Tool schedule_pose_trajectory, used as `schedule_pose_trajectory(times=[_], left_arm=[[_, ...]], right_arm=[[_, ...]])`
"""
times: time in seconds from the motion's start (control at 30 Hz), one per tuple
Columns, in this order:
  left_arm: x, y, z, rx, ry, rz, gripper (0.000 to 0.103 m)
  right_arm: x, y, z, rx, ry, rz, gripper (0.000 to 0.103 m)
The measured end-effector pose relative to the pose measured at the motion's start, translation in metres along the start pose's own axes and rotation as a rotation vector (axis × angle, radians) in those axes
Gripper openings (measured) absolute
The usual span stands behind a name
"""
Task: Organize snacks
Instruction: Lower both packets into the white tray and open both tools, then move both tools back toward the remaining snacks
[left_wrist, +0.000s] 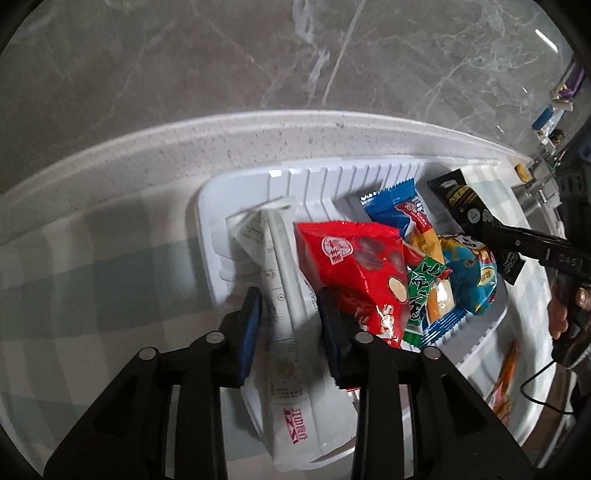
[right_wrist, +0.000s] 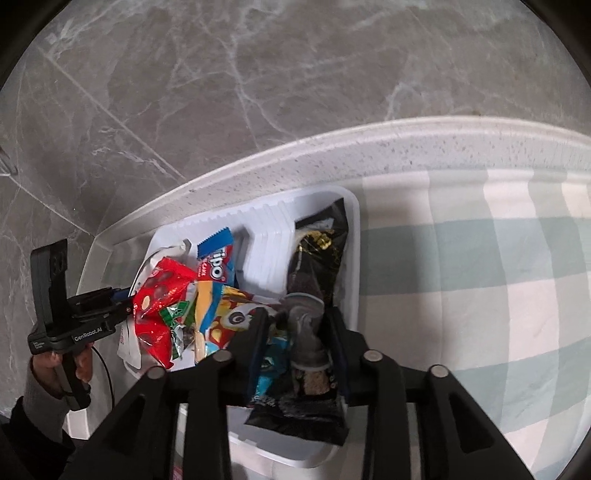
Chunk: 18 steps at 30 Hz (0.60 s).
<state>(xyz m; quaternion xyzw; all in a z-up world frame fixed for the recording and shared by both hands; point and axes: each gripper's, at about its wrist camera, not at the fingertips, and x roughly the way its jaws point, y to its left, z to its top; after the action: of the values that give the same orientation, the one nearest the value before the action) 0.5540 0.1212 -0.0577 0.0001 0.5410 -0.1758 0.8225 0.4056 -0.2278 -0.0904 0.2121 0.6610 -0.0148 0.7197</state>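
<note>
A white plastic tray (left_wrist: 236, 184) (right_wrist: 354, 236) holds several snack packs. My left gripper (left_wrist: 290, 314) straddles a long white snack pack (left_wrist: 284, 280) at the tray's left end, its pads on either side with small gaps. Beside it lie a red pack (left_wrist: 351, 258) (right_wrist: 162, 295), a blue Tipo pack (left_wrist: 399, 206) (right_wrist: 218, 258), a green-wrapped candy (left_wrist: 421, 288) and a blue cartoon pack (left_wrist: 465, 280) (right_wrist: 229, 321). My right gripper (right_wrist: 299, 328) is shut on a black snack pack (right_wrist: 317, 266) (left_wrist: 465, 206) at the tray's right end.
The tray sits on a green-and-white checked cloth (right_wrist: 480, 295) near the white speckled table edge (left_wrist: 221, 136), with grey marble floor (right_wrist: 258, 74) beyond. An orange pack (left_wrist: 506, 380) lies outside the tray at right.
</note>
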Motion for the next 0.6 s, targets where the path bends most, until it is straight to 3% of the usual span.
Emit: schedule_pose_trajectory(times=[0.33, 0.6], left_arm=[[-0.044, -0.004, -0.008, -0.006, -0.091, 0.044, 0.039], [-0.099, -0.016, -0.040, 0.008, -0.158, 0.062, 0.040]], right_arm=[[-0.028, 0.007, -0.008, 0.024, -0.079, -0.020, 0.049], [-0.081, 0.011, -0.038, 0.026, -0.155, -0.015, 0.052]])
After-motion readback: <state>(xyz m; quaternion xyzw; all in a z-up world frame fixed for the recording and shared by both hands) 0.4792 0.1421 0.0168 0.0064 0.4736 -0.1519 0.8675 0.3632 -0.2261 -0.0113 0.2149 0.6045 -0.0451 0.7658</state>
